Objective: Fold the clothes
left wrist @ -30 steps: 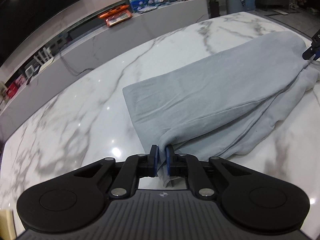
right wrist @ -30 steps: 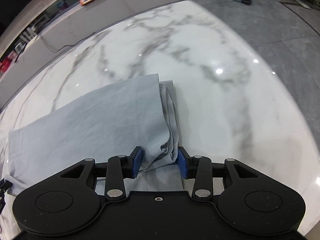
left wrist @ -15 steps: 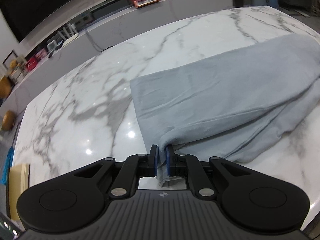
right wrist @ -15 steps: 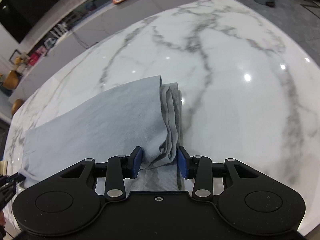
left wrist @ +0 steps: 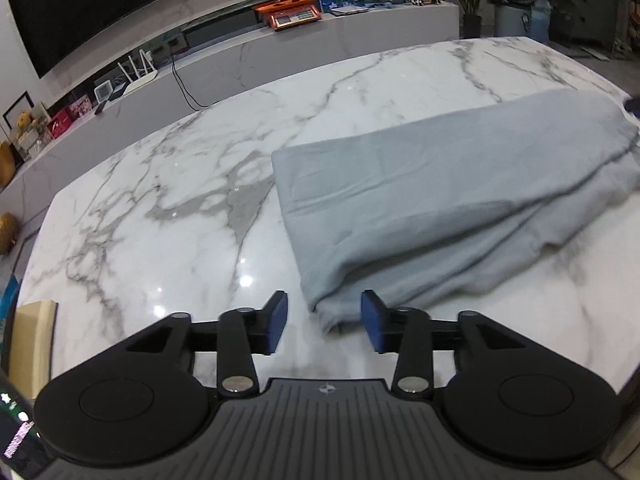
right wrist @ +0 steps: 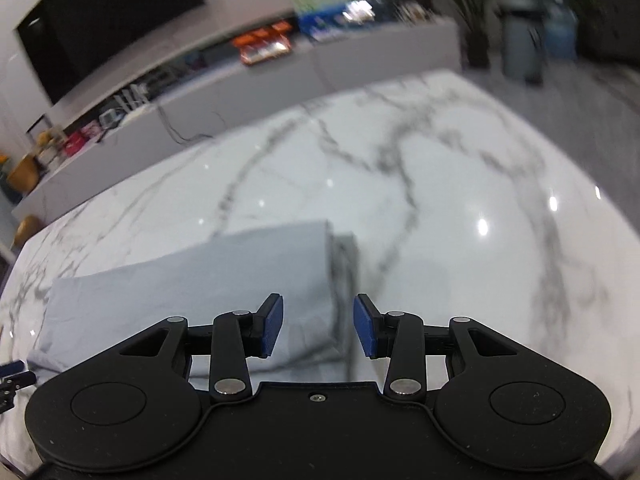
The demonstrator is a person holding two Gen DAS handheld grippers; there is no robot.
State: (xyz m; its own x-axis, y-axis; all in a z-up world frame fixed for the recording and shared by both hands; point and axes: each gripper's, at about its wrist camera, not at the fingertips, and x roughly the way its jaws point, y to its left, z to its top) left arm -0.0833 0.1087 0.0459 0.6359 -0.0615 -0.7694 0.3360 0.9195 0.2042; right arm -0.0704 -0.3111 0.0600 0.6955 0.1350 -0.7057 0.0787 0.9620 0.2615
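Observation:
A grey garment [left wrist: 460,196] lies folded in layers on the white marble table [left wrist: 180,240]. My left gripper [left wrist: 324,324] is open, its blue pads either side of the garment's near left corner, not gripping it. In the right wrist view the same garment [right wrist: 192,280] lies flat, its right folded edge running between my fingers. My right gripper [right wrist: 318,326] is open just above that edge, holding nothing. The view is motion-blurred.
A long grey counter [left wrist: 280,40] with an orange scale [left wrist: 290,16] and boxes runs behind the table, under a large dark screen [left wrist: 100,4]. A bin [left wrist: 512,12] and a plant stand at the far right. A tan chair edge [left wrist: 36,344] is at the table's left.
Both grippers opened and let go of the garment, which now lies on the table. Both pulled back and tilted up, showing more of the room.

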